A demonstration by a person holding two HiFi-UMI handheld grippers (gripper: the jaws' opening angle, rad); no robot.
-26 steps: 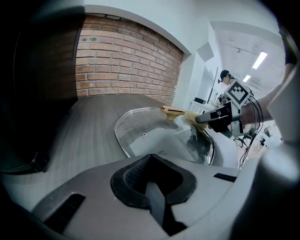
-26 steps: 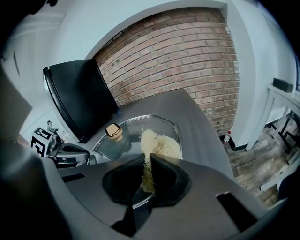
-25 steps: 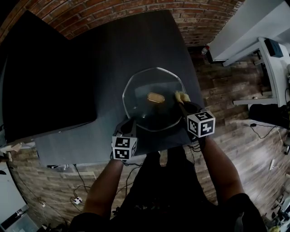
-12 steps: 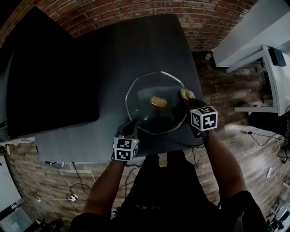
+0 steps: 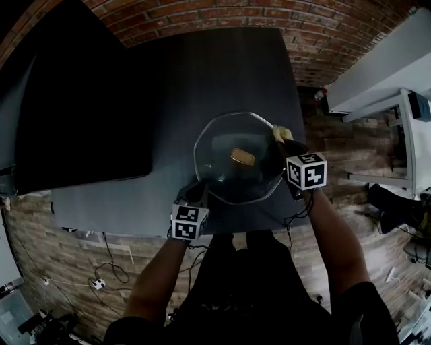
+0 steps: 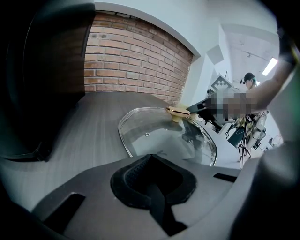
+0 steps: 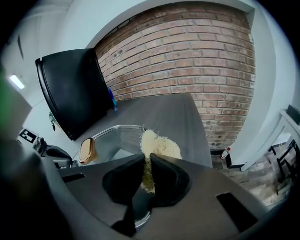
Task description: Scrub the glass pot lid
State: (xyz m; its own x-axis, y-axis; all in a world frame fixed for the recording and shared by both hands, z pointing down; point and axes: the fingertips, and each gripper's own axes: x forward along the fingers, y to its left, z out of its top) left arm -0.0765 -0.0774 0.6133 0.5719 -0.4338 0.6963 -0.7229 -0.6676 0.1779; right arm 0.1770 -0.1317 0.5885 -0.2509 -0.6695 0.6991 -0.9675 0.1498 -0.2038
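The glass pot lid (image 5: pixel 225 172) with a gold knob (image 5: pixel 242 157) is over the near part of the dark table (image 5: pixel 202 74). My left gripper (image 5: pixel 199 191) is at the lid's near-left rim, and its jaws are shut on that rim (image 6: pixel 154 153). My right gripper (image 5: pixel 279 143) is shut on a yellow sponge (image 5: pixel 281 133). The sponge touches the lid's far-right rim. In the right gripper view the sponge (image 7: pixel 159 145) sticks out past the gripper (image 7: pixel 146 166), and the knob (image 7: pixel 87 150) shows to the left.
A large black panel (image 5: pixel 74 114) lies on the table's left half. A brick wall (image 5: pixel 222 13) stands behind the table. Wooden floor (image 5: pixel 337 135) and a white desk (image 5: pixel 384 74) are to the right. Cables (image 5: pixel 108 269) lie on the floor in front.
The head camera has shifted, so lid and grippers sit slightly further right in the view. The sponge stays at the lid's right rim and the left gripper keeps its hold.
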